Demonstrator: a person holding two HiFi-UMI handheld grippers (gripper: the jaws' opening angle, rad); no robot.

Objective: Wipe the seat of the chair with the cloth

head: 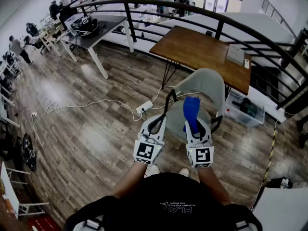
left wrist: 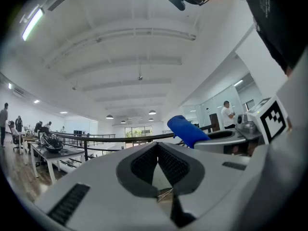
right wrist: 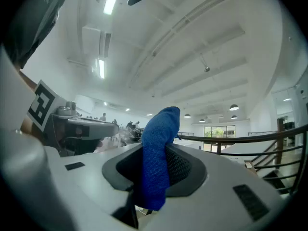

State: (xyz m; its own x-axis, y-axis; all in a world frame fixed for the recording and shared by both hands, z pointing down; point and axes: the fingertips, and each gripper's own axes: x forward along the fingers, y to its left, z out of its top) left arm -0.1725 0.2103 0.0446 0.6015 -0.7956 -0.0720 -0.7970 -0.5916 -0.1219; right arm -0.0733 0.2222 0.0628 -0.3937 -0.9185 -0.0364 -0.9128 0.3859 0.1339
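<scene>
A grey chair [head: 204,84] stands on the wood floor just ahead of me, its seat largely hidden behind both grippers. My right gripper [head: 193,125] is shut on a blue cloth [head: 191,110], which sticks up out of the jaws over the chair. In the right gripper view the cloth [right wrist: 156,153] hangs folded between the pads, and the gripper [right wrist: 155,165] points up toward the ceiling. To the left of the cloth, my left gripper [head: 155,121] is shut with nothing in it. In its own view the left gripper [left wrist: 158,153] has its pads meeting, with the cloth [left wrist: 186,130] off to the right.
A brown wooden table [head: 197,49] stands behind the chair, against a curved black railing [head: 144,6]. A white power strip [head: 144,108] with cables lies on the floor left of the chair. A clear plastic box [head: 243,109] sits at the right. A grey desk [head: 94,30] and people are far left.
</scene>
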